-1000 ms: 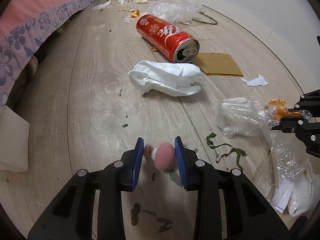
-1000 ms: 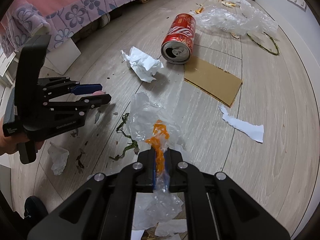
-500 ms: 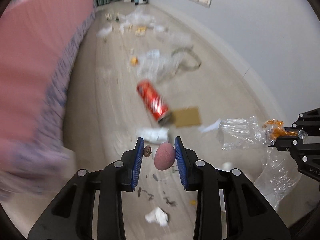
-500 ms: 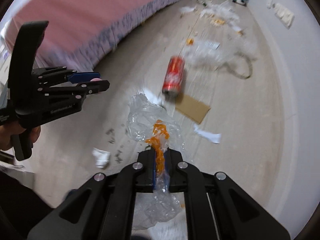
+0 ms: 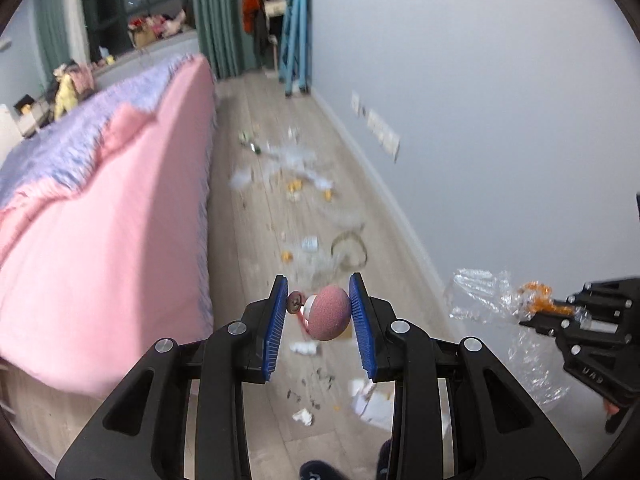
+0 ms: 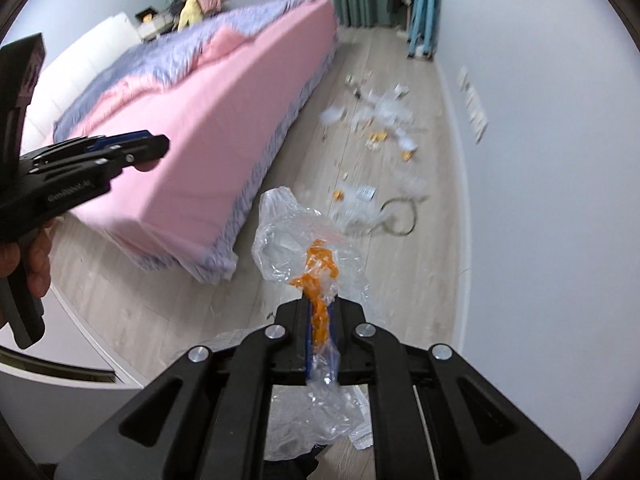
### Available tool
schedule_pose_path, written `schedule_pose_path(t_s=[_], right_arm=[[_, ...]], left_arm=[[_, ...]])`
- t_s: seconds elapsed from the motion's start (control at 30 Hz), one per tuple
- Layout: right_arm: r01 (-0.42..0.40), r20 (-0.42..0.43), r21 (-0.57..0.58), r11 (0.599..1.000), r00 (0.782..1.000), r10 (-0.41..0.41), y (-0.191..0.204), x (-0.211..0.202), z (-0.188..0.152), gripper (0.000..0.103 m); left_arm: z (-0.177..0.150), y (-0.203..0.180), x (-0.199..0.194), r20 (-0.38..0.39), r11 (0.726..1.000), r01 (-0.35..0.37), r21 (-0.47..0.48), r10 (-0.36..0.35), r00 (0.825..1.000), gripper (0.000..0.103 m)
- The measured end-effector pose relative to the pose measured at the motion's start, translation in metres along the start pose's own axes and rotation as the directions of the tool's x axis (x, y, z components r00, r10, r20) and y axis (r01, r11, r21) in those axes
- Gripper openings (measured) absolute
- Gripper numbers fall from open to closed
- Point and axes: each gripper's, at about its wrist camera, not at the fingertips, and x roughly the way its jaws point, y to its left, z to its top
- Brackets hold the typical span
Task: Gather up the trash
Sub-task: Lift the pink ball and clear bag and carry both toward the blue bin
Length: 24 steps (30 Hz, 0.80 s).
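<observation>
Aloft, left gripper [image 5: 319, 309] jaws pinch a pink ball [image 5: 329, 313]; right gripper [image 6: 320, 316] jaws clamp a clear plastic bag [image 6: 296, 236] beside the bed [image 6: 208, 120].

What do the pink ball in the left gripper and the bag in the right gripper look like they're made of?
Pink ball: matte, finely grainy surface with no shine, so probably foam or sponge, though felt is possible. Bag: thin clear plastic film, crinkled and glossy, with the floor showing through it; the orange bits inside are too small to identify.
</observation>
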Motion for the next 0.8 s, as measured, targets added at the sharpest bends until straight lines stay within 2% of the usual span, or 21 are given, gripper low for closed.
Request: schedule_pose_path(t_s=[0.13,0.27,0.33,0.53,0.7,0.8], right_arm=[[-0.010,0.059,0.028,1.000,0.998,0.008,-0.009,-0.045,0.021,0.007],[-0.017,0.107,-0.008,1.000,0.994,0.018,-0.009,-0.071,0.041,0.007],[-0.008,0.121,-0.029,1.000,0.993,0.011,-0.008,-0.078,0.052,0.007],[0.000,0.138,-0.030,1.000,0.990,0.004,0.002,-0.073,0.090,0.007],[0.013,0.149,-0.008,1.000,0.989,-0.011,0.012,-0.044,0.133,0.007],[0.044,0.148,0.034,0.998,0.988,-0.049,0.018,-0.022,0.178,0.007]], left_arm=[[0.037,-0.017,-0.056,0.070,1.000,-0.005,-0.004,0.005,0.998,0.030],[0.050,-0.025,-0.083,0.127,0.999,-0.032,-0.030,0.036,0.991,0.030],[0.055,-0.025,-0.088,0.126,0.999,-0.027,-0.046,0.033,0.991,0.030],[0.070,-0.011,-0.093,0.116,0.998,-0.022,-0.052,0.028,0.993,0.030],[0.098,0.034,-0.076,0.132,0.998,-0.014,-0.056,0.021,0.991,0.030],[0.130,0.075,-0.049,0.150,1.000,-0.016,-0.020,0.019,0.989,0.030]])
